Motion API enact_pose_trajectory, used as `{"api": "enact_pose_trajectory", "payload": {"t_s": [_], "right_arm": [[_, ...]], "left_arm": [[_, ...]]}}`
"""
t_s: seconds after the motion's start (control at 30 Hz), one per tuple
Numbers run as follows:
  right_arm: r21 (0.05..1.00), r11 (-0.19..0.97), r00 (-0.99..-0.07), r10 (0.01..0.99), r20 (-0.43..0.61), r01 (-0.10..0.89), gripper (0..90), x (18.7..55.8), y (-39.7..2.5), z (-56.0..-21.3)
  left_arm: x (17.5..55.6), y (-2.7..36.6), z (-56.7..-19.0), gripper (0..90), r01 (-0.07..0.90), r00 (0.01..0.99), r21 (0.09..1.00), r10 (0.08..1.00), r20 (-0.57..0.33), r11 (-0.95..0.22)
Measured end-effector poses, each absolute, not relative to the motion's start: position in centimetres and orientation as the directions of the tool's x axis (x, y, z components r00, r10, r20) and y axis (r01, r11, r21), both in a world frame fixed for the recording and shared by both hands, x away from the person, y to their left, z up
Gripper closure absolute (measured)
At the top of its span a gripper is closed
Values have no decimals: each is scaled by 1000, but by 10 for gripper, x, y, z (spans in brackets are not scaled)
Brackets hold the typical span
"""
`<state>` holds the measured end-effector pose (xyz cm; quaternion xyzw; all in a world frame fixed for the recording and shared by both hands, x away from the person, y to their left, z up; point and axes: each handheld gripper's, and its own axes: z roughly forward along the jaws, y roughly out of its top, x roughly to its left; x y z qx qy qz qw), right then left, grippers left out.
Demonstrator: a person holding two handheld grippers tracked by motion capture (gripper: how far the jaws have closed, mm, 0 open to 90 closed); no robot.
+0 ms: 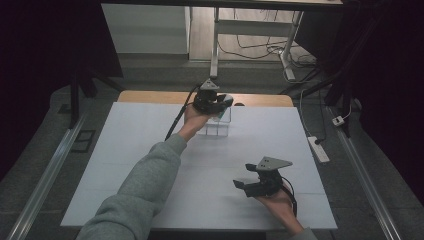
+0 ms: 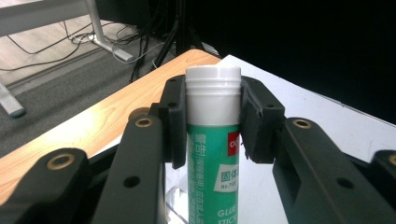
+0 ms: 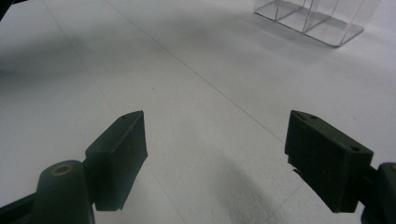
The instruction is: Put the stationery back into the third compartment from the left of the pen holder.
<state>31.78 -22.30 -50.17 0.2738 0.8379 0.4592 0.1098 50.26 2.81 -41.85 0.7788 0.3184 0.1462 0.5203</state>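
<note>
Glue stick [image 2: 213, 140], green label reading "GLUE STICK", clamped in left tongs [image 2: 213, 122]; right tongs [image 3: 233, 158] spread wide, holding nothing.

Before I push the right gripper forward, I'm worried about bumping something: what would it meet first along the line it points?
Likely the bare white table top just ahead of the open right gripper, since it tilts downward; the clear box lies farther off.

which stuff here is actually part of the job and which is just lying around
In use:
- glue stick, upright, clamped between the left gripper's jaws
- clear plastic organiser, right below that gripper
- right gripper, jaws open and holding nothing, low over the white table

Just lying about:
- power strip on the floor beside the table
- cables on the floor beyond it
</note>
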Motion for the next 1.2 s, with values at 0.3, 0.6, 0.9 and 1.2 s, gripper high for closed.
{"api": "enact_pose_trajectory", "payload": {"t_s": [0.3, 0.6, 0.9, 1.2], "right_arm": [[829, 426, -823, 563, 72, 363, 199, 318, -223, -503], [824, 434, -824, 562, 70, 365, 199, 318, -222, -504], [819, 443, -829, 556, 68, 364, 199, 317, -222, -505], [817, 446, -830, 554, 69, 365, 199, 318, -221, -506]], "left_arm": [[520, 21, -423, 642, 362, 738, 899, 665, -115, -247], [527, 16, -424, 641, 362, 732, 900, 672, -112, -244], [529, 15, -428, 578, 366, 733, 896, 671, -113, -249], [524, 26, -425, 401, 396, 758, 867, 640, -123, -303]]}}
